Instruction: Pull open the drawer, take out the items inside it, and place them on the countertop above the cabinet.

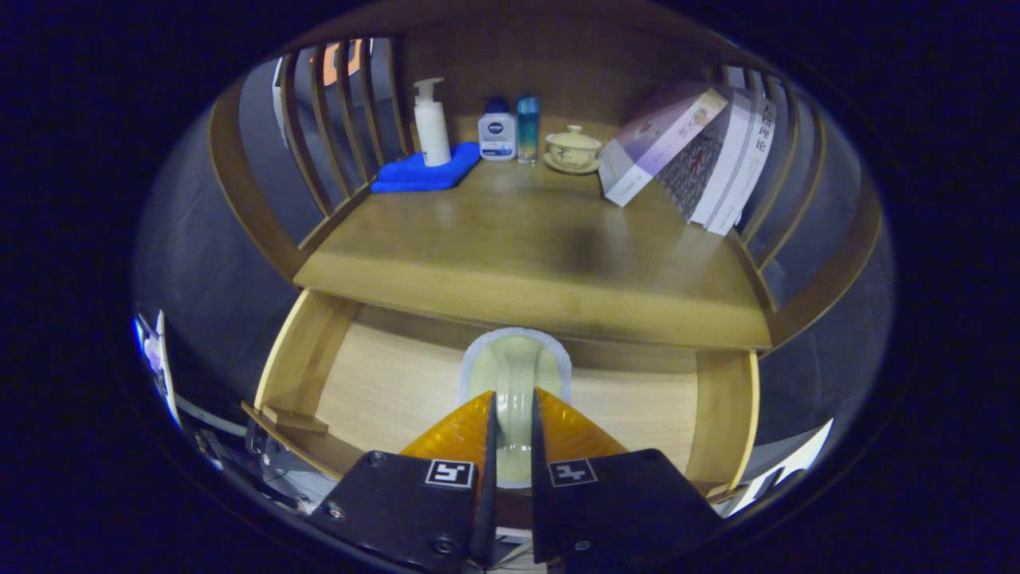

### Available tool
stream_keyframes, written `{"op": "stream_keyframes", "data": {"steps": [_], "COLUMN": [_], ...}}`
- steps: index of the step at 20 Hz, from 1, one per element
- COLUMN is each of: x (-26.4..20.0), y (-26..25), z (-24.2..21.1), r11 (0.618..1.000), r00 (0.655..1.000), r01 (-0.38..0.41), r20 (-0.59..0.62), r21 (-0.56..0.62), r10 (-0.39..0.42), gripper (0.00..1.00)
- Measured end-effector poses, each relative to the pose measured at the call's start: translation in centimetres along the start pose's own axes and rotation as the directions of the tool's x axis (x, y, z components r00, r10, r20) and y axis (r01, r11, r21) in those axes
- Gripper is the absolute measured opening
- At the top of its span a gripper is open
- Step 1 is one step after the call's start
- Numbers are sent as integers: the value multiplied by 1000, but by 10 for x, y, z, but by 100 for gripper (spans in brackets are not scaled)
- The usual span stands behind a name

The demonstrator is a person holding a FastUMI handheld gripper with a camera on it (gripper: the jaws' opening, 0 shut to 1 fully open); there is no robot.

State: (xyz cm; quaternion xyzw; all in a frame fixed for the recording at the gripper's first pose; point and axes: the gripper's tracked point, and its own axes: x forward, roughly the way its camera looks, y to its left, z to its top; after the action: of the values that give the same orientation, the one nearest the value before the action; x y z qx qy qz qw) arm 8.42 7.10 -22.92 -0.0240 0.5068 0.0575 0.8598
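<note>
Tool [512, 414] is closed on a pale soap dish [514, 375], held above the open drawer [382, 383]. Table [526, 255] lies beyond the drawer.

Gripper [514, 402] level, fingers [458, 430] nearly closed, clamped on item betw. them

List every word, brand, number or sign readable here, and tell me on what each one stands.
Nothing reads clearly enough to quote.
Small white bottle: white letters on a dark badge, too small.
Leaning books: vertical characters on one spine, blurred.
Gripper, fingers closed on the pale green pad in the open drawer: two square black-and-white markers, no words.
Pump bottle: no text visible.
</note>
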Motion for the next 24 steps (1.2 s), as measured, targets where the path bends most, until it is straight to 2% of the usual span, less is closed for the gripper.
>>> {"op": "stream_keyframes", "data": {"steps": [11, 18, 24], "x": [-8, 16, 62], "y": [-14, -11, -9], "z": [84, 145, 182], "r11": [999, 997, 995], "r00": [998, 996, 995], "r01": [37, 72, 95], "r20": [41, 61, 27], "r21": [0, -10, 5], "r10": [-37, -71, -95], "gripper": [21, 21, 21]}}
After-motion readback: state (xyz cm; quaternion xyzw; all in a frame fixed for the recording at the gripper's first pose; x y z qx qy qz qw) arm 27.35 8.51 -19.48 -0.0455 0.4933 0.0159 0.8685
